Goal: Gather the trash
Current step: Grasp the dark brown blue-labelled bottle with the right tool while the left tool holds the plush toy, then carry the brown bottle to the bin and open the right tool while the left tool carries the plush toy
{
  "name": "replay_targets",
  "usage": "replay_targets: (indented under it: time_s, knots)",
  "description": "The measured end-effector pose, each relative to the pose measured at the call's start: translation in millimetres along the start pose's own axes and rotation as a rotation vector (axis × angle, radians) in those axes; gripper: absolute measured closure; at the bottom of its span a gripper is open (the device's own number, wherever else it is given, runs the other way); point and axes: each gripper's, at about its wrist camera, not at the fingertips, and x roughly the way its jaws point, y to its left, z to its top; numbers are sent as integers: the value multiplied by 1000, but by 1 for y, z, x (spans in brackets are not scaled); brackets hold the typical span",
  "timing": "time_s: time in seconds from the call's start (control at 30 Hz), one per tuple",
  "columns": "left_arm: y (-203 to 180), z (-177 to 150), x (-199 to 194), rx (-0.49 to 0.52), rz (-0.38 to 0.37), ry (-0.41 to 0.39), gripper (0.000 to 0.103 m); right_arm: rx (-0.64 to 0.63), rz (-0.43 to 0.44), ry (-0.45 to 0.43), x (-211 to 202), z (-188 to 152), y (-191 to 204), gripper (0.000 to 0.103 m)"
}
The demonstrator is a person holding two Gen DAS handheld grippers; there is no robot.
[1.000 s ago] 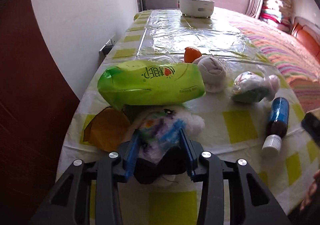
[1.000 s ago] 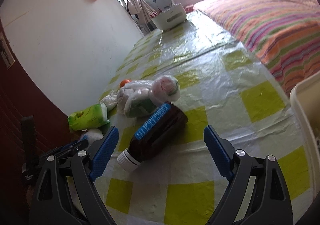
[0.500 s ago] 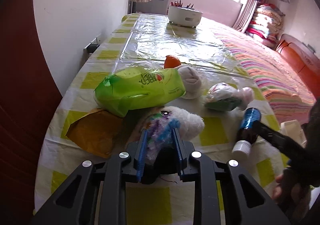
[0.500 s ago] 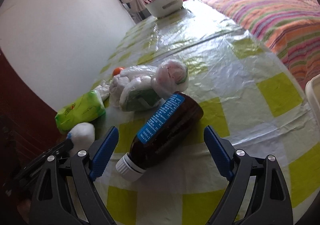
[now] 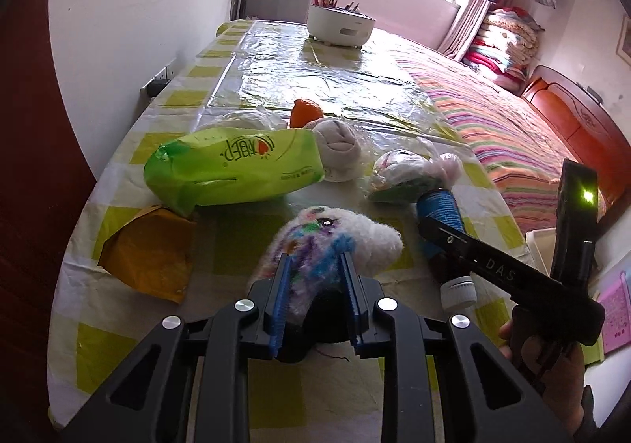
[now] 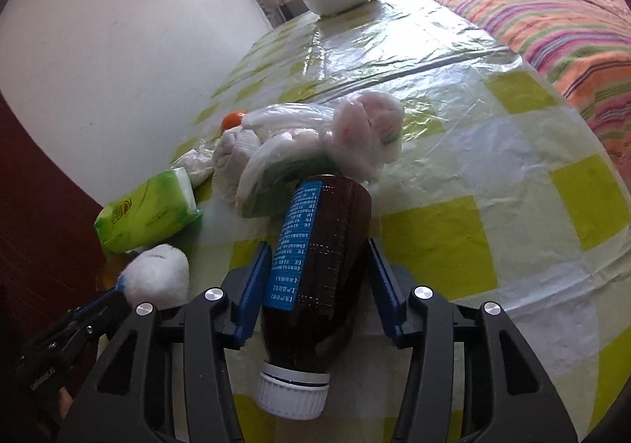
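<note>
Since a second ago the right tool (image 6: 315, 281) has slid forward over the brown bottle (image 6: 319, 269) and its jaws, wide then, are closing on it; pads look right at the bottle's sides, left one touching the label, contact on the other side hard to confirm. Left tool (image 5: 315, 285) has squeezed in tighter and now holds the fluffy white toy (image 5: 335, 242) in a narrow pinch.

Bottle lies on its side on the table (image 6: 493, 151), white cap (image 6: 294, 391) toward the tool, base against the bagged bundle (image 6: 315, 143). Probably rigid, smooth, some weight if filled; could roll or squirt out of the pads. Grip at mid-body over the label looks right, not the cap.

Toy is soft and light and will compress; pinch is on its rear half, looks secure.

Green tissue pack (image 5: 232, 171) and brown paper bag (image 5: 150, 253) sit just beside the toy, orange (image 5: 305, 111) further back.

Room: far table is bare up to the white tub (image 5: 341, 27). Wall (image 5: 138, 9) close on the left, bed (image 5: 512, 135) along the right edge. The two tools are near each other; lift straight up before swinging.
</note>
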Motion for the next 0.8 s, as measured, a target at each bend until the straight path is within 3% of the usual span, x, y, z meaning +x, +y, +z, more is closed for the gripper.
replay_targets:
  time_s: [0.2, 0.63, 0.8]
  knots:
    - [-11, 0, -5, 28, -8, -26, 79, 41, 81, -31, -17, -2, -13, 59]
    - [-44, -2, -6, 88, -37, -52, 79, 89, 132, -213, -88, 4, -53, 60]
    - [-65, -3, -6, 118, -53, -61, 79, 104, 112, -291, -123, 4, -79, 60]
